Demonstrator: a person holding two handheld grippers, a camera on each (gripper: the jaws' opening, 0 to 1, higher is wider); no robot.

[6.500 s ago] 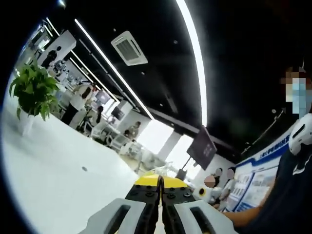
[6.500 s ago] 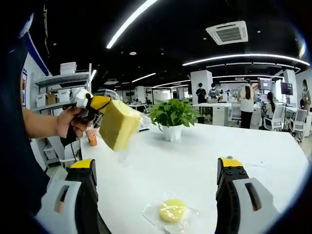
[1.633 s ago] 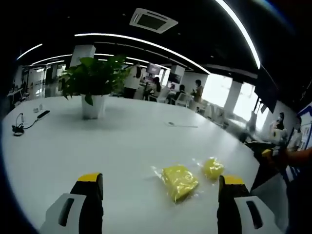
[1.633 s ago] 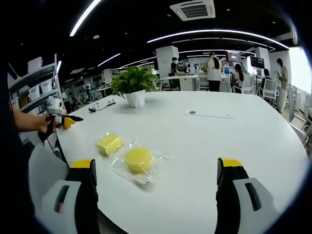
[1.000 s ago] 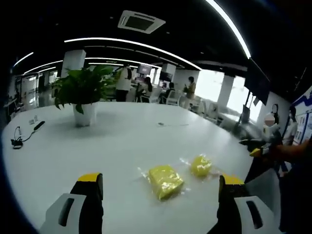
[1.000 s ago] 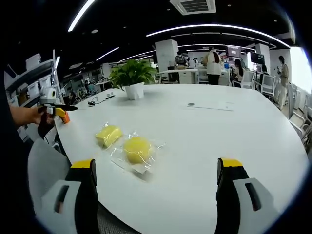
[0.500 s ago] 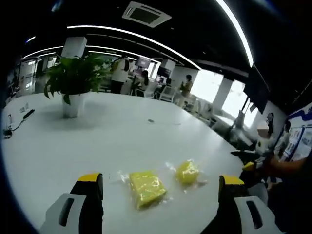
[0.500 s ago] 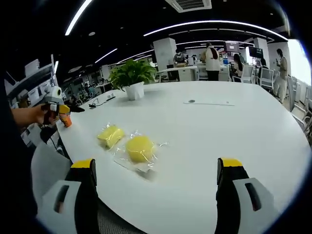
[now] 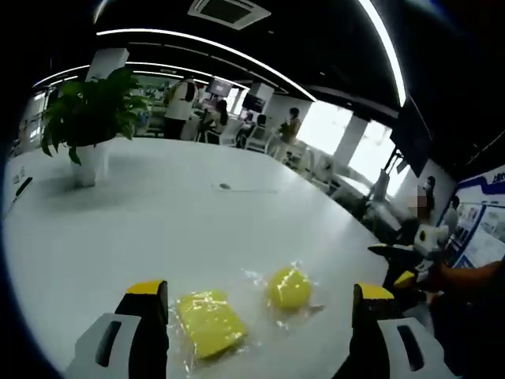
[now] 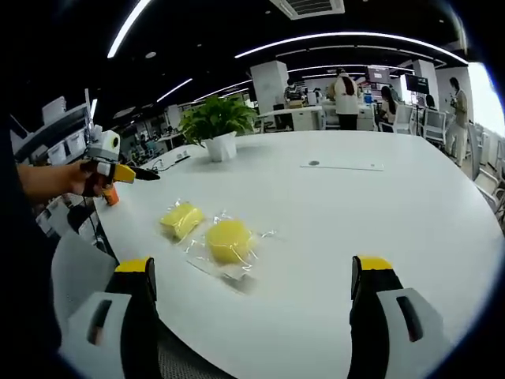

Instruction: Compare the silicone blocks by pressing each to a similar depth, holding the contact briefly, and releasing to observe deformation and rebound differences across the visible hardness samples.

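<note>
Both yellow samples look nearer in the left view now. Square block (image 9: 208, 322) sits left of the round block (image 9: 289, 287), close together on the white tabletop (image 9: 158, 221). Left hand-held gripper (image 9: 256, 328) and right hand-held gripper (image 10: 256, 316) gape wide, holding nothing.

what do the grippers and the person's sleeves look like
Both the left gripper and the right gripper have black jaws capped in yellow, on light grey bodies with slot-shaped cutouts. The person's clothing looks dark.
</note>
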